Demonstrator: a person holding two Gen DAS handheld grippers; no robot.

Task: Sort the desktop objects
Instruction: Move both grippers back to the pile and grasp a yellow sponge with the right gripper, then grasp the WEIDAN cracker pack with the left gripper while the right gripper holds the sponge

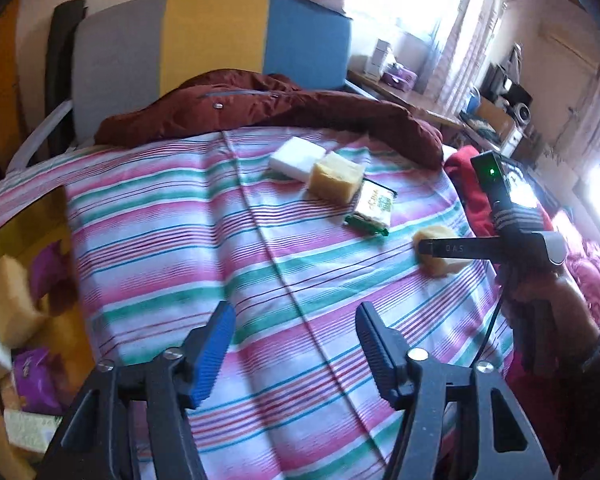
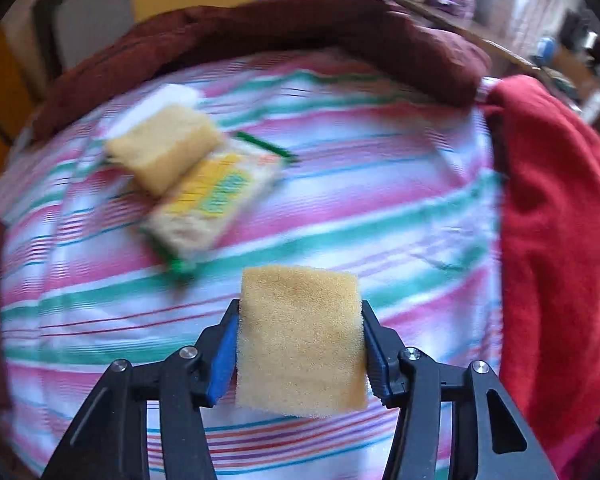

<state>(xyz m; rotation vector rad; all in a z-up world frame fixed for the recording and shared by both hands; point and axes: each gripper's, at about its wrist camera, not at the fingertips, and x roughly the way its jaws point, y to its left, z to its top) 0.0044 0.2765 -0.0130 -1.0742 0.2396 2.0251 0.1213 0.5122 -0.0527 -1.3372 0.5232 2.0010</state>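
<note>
Striped cloth in pink, green and white covers the work surface in both of my wrist views. On my right wrist view, the right gripper is clamped on a yellow sponge: the blue pad presses its left side and the dark pad its right side, and the sponge sits upright between them above the cloth. Beyond it, up and to the left, lies a green-edged packet, with a second yellow sponge resting partly on its far end and a white block just behind that sponge; all three are blurred. A red garment borders the cloth on the right, and a dark maroon jacket lies along the far edge. On my left wrist view, the left gripper hangs over bare cloth with its fingers apart and nothing between them. At that view's left edge, a yellow container holds sponges and purple packets.
</note>
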